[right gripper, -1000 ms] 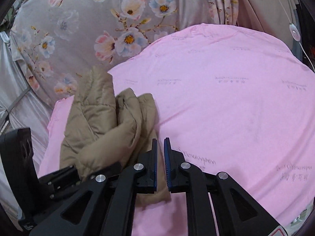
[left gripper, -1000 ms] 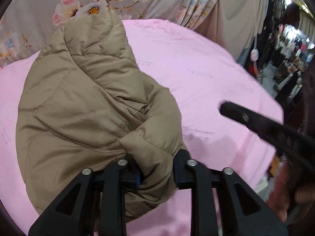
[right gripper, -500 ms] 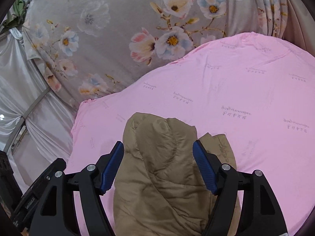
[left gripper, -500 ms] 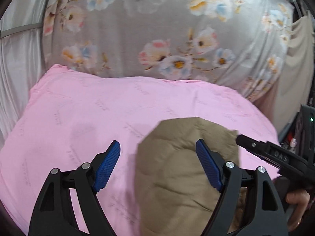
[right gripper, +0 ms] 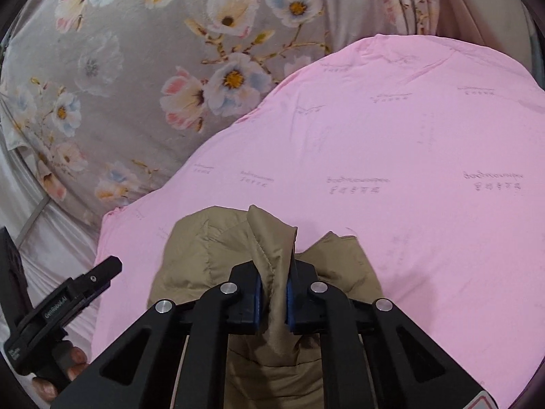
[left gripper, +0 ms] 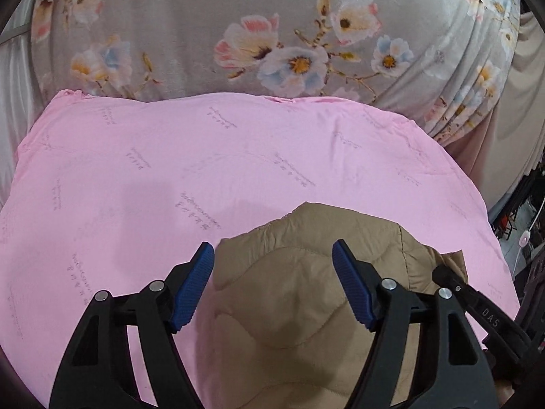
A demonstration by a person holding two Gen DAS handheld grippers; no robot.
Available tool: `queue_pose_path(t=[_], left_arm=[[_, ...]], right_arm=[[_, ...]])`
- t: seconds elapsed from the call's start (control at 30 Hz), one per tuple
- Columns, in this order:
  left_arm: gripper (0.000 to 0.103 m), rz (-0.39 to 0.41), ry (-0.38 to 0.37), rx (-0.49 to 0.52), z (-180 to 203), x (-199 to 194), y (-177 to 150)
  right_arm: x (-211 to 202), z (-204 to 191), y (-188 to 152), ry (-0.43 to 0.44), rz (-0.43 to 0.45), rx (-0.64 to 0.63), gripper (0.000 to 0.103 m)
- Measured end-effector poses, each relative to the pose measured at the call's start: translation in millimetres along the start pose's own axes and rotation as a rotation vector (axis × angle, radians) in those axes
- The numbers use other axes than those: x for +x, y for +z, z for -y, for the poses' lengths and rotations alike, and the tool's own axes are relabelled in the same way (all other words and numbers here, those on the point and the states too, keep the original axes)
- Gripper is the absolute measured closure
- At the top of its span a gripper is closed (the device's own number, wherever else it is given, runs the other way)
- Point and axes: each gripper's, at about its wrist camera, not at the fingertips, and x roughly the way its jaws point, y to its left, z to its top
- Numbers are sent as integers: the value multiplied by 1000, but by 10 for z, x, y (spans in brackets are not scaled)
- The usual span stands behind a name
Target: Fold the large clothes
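The right gripper [right gripper: 273,291] has its fingers clamped on a raised fold of the tan quilted jacket [left gripper: 306,293], while the left gripper [left gripper: 272,284] hovers over the same garment with fingers spread wide, holding nothing. The jacket lies bunched near the front edge of the pink-sheeted bed [left gripper: 238,156]. To fold well, I'd have the left fingers pinch a matching edge before lifting, so the padded fabric travels evenly rather than twisting.

A: Lighting? 
B: Soft, even indoor light, no glare. Faint shadow patches on pink sheet [left gripper: 238,156] near centre, left wrist view.
A: Quality? 
B: Sharp centre; fisheye bend, dark vignette at 10 & 2 o'clock corners.
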Motion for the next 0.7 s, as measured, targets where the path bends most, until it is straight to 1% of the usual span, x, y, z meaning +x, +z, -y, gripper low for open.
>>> queue_pose_path(t=[0.13,0.23,0.27,0.47,0.7], left_arm=[[35,-62,-1,55,323,377,-49],[34,-106,2,78,447,616,-134],[34,-107,11,82,471,665,-153],[32,-100,72,139,614,901,-243],[29,-104,87,149,639,1082,-309]], right_arm=[[166,144,-85,-106,-14,-48,93],[264,216,-107,-153,-24,-72,93],[297,242,-110,-159,-27,-75,92],[521,428,-131,-141,-75,-46,89],[648,539,-145,-104,-103,-9,87]])
